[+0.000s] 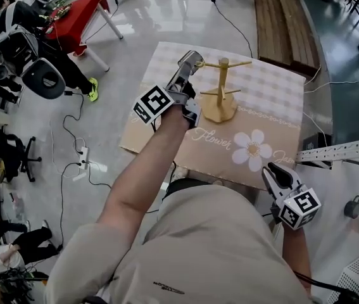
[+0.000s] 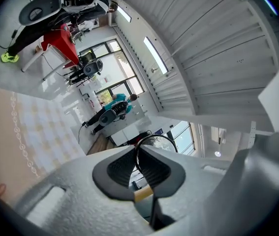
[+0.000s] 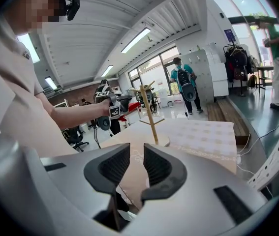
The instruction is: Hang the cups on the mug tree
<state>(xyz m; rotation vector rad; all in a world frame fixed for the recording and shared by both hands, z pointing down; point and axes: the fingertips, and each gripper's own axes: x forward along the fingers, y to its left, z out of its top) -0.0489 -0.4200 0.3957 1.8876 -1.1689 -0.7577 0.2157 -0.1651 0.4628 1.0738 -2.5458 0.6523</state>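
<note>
- Step in hand: hanging cup 1. My left gripper holds a cup up at the mug tree, just beside the left tip of the top peg. I cannot tell whether cup and peg touch yet.
- Left jaws are nearly together, clamped on a thin dark loop of the cup. I read the loop as the handle. In the left gripper view it stands up from between the pads.
- Cup: grey, shiny, metal-looking, and small beside the tree.
- Mug tree: pale wood with an upright post on a round base. It has 2 levels of pegs, all bare as far as I see, and stands on the checked cloth.
- Right gripper is low at my right side, well apart from the tree. Its jaws are a little apart with nothing between them.
- 1 dark cup waits on the white surface to the right.
- Next move, my judgement: thread the loop over the peg tip and slide it inward. Ease the jaws only once the peg carries the weight.
- Risks: the thin loop may twist in the pads, and a nudge may shift the tree.
</note>
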